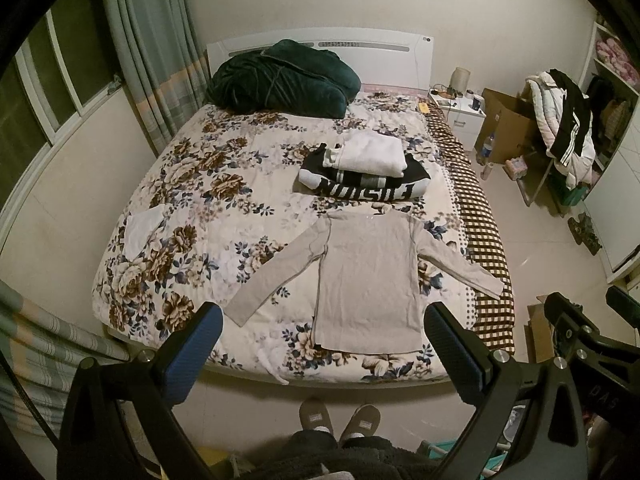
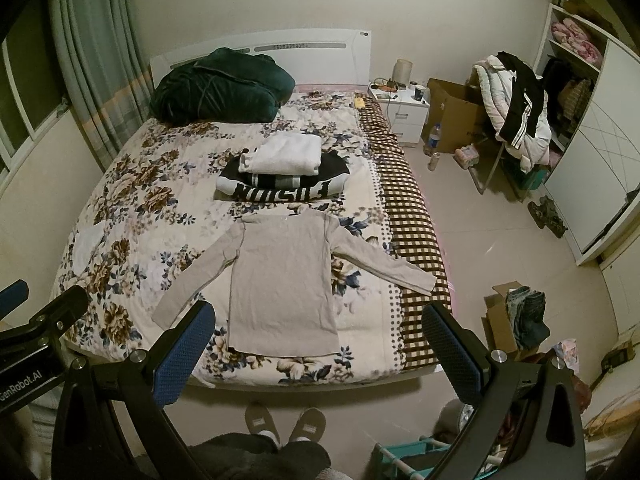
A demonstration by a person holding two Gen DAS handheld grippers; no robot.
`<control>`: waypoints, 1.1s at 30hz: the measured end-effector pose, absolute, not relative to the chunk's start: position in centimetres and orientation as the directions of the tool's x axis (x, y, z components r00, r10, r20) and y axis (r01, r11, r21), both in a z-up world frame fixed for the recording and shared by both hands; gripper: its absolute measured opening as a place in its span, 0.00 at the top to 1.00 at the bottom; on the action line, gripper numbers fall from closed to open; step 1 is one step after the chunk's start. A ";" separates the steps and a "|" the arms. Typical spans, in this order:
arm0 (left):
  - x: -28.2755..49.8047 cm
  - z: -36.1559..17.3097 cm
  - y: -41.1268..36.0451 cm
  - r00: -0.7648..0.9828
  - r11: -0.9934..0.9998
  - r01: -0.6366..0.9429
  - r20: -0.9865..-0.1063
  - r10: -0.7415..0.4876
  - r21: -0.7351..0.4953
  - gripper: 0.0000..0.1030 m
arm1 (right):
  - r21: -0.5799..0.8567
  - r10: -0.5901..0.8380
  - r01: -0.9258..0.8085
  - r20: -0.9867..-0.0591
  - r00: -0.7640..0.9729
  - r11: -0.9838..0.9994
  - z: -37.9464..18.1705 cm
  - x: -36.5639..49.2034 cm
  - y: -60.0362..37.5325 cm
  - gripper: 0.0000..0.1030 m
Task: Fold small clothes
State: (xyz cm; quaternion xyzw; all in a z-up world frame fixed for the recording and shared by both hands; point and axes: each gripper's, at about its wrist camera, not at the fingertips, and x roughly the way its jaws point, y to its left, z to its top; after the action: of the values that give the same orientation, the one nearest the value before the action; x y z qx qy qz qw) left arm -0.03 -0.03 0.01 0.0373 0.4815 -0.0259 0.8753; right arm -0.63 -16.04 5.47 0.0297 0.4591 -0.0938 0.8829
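Note:
A small beige long-sleeved shirt [image 1: 366, 280] lies flat on the floral bed, sleeves spread, hem toward me; it also shows in the right wrist view [image 2: 282, 280]. Behind it is a stack of folded clothes: a white garment [image 1: 370, 152] on a black one with white lettering [image 1: 364, 186]. My left gripper [image 1: 324, 344] is open and empty, held above the foot of the bed, short of the shirt's hem. My right gripper [image 2: 318, 344] is open and empty too, at about the same height to the right.
A dark green blanket [image 1: 280, 80] lies at the headboard. A small white cloth [image 1: 142, 226] sits at the bed's left. A checked cover [image 2: 416, 248] runs along the bed's right edge. A nightstand [image 2: 400, 110], cardboard boxes [image 2: 508, 320] and a chair with clothes [image 2: 516, 112] stand on the right.

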 end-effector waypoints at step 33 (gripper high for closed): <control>16.8 -7.3 -2.0 0.608 0.985 0.085 -0.792 0.066 0.147 0.00 | 0.089 -0.182 0.489 -0.858 0.481 0.868 -4.7 9.4 -24.7 0.00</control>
State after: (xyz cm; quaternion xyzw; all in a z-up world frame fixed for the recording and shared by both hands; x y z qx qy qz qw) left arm 16.77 -1.99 -7.29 0.0852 0.4430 -0.0053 0.8925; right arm 9.40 -24.74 -4.69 0.1632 0.4693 -0.1985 0.8448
